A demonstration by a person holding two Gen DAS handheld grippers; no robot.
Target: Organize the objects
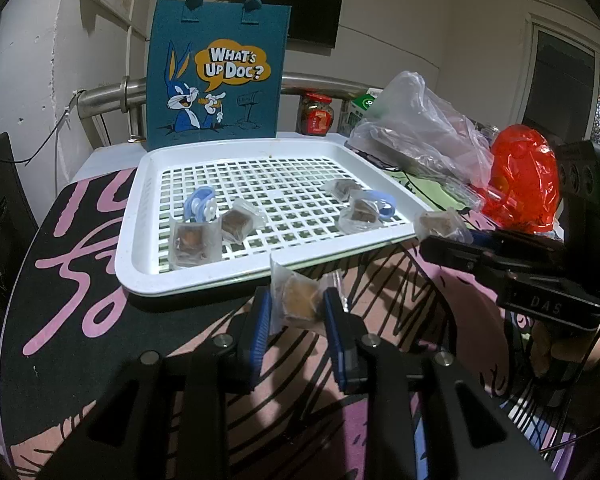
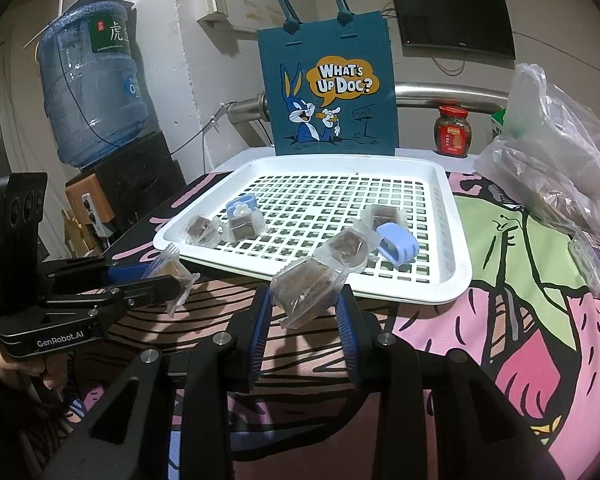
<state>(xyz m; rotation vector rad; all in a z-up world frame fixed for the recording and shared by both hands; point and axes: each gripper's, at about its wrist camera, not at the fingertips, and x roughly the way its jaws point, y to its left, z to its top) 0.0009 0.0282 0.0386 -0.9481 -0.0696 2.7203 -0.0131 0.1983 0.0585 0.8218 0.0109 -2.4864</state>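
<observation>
Both my grippers are clenched on wrapped brown snack cubes: my left gripper [image 1: 296, 308] pinches one packet [image 1: 298, 298] by its clear wrapper, and my right gripper [image 2: 302, 306] squeezes another packet [image 2: 306, 286], each held above the patterned tablecloth [image 1: 80, 280] just short of the near rim of the white slotted tray [image 1: 204, 280]. Further in, four more wrapped cubes lie on the tray's grid, along with two small blue clips [image 2: 398, 246]. Behind the tray stands the blue cartoon-rabbit tote bag [image 2: 328, 92]. I judge I'm mid-carry; next, each packet needs moving over its destination, tray or bag I can't tell, before I release.
</observation>
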